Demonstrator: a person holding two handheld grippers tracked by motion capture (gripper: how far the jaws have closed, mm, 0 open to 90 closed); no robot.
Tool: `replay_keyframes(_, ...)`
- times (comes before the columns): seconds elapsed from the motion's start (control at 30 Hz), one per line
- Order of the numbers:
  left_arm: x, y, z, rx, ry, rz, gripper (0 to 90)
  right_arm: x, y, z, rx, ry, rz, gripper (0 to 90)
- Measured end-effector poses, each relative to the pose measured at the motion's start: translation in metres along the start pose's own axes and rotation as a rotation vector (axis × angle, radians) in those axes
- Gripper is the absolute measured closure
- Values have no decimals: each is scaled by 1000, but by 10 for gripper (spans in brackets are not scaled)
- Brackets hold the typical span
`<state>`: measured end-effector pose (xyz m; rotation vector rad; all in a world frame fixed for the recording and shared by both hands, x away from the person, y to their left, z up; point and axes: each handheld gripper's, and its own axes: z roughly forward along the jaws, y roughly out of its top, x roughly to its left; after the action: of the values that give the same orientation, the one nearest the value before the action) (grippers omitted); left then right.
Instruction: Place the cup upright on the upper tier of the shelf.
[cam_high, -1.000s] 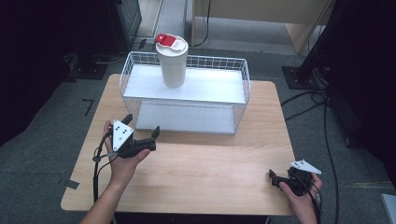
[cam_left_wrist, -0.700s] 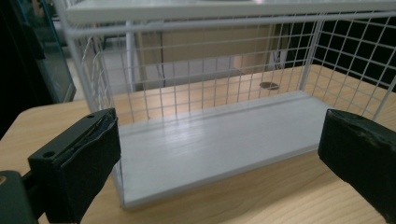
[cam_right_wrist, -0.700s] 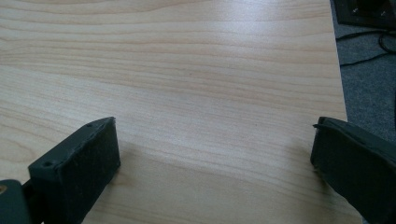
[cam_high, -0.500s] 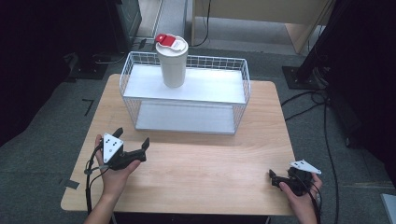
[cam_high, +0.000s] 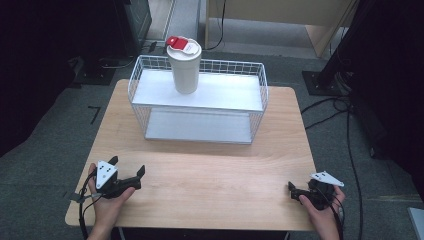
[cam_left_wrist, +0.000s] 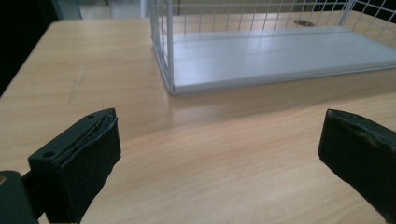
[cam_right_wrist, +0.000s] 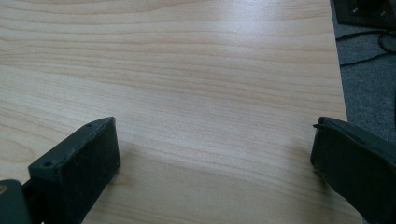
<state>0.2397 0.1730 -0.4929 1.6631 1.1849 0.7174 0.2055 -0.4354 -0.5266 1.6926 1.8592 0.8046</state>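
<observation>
A white tumbler with a red-and-white lid stands upright on the top shelf of a white wire rack at the back of the wooden table. My left gripper rests in a hand near the front left corner, open, with nothing between its jaws. In the left gripper view the left gripper points at the rack's lower shelf, well short of it. My right gripper lies low at the front right corner. In the right gripper view the right gripper is open over bare wood.
The table's right edge runs close beside the right gripper, with grey carpet and cables beyond. Dark stands and cables surround the table. The rack's lower shelf holds nothing.
My left gripper has drawn back from the rack toward the front left corner and dropped lower to the table. The right gripper has stayed put.
</observation>
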Motion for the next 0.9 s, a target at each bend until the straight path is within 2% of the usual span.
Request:
replay_keyframes(0.1,6,-5,-7,19,-5,-15,0,0,0,0,0,0,1,10)
replay_keyframes(0.2,12,-9,-11,40,10,-20,1,0,0,0,0,0,0,10)
replay_keyframes(0.33,19,-14,-16,75,32,11,1,0,0,0,0,0,1,10)
replay_keyframes(0.4,24,-15,-17,94,28,6,1,0,0,0,0,-1,0,10)
replay_keyframes(0.53,34,-18,-17,170,42,-4,1,0,0,0,0,0,0,10)
replay_keyframes(0.6,38,-20,-13,234,65,-11,1,0,0,0,0,0,1,10)
replay_keyframes(0.7,42,-22,-9,293,94,-16,1,0,0,0,-1,1,1,10)
replay_keyframes(0.77,43,-22,-9,308,79,-20,3,0,0,0,-1,2,2,10)
replay_keyframes(0.9,42,-23,-7,338,94,0,3,0,0,0,-1,2,2,10)
